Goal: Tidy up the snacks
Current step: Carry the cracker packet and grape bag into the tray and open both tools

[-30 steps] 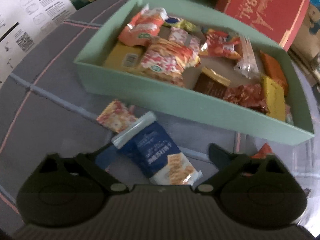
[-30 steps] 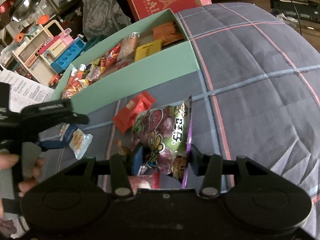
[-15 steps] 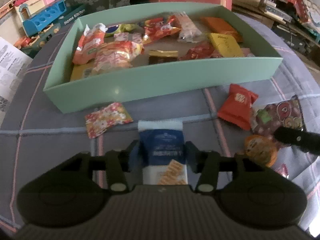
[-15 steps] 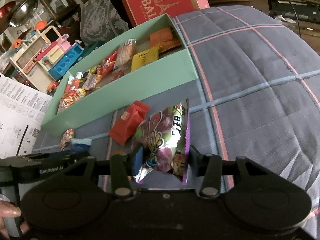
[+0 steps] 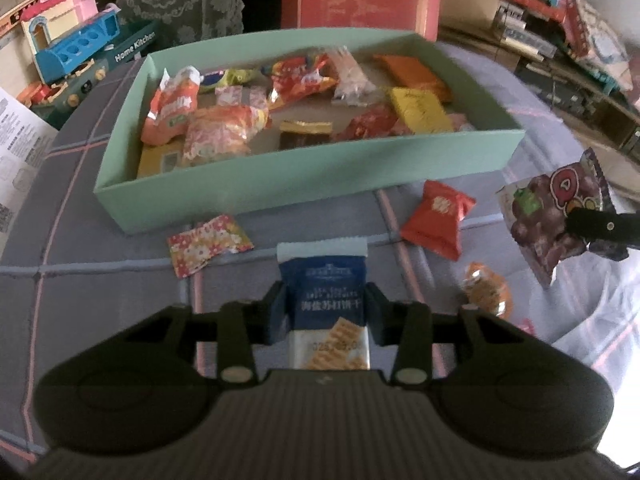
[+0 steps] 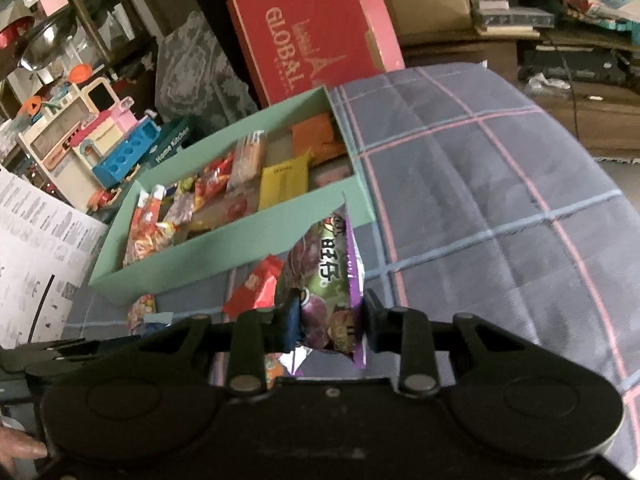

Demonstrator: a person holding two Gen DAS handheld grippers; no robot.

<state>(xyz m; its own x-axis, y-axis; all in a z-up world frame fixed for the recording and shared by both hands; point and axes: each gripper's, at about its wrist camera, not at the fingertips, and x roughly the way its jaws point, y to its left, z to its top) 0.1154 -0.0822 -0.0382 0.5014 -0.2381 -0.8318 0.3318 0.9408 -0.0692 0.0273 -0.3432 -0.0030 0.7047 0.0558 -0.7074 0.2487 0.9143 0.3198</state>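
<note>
Left gripper (image 5: 325,312) fingers closing on blue cracker packet (image 5: 325,304), just in front of green box (image 5: 304,178). Right gripper (image 6: 326,322) fingers closing on purple candy bag (image 6: 330,280), beside the box's near corner. Both look light, crinkly, slippery; crackers fragile, so pinch mid-body gently.

A cluttered, dim room: red box (image 6: 316,28), toy kitchen (image 6: 84,136), and stacked shelves (image 6: 516,8) behind.
</note>
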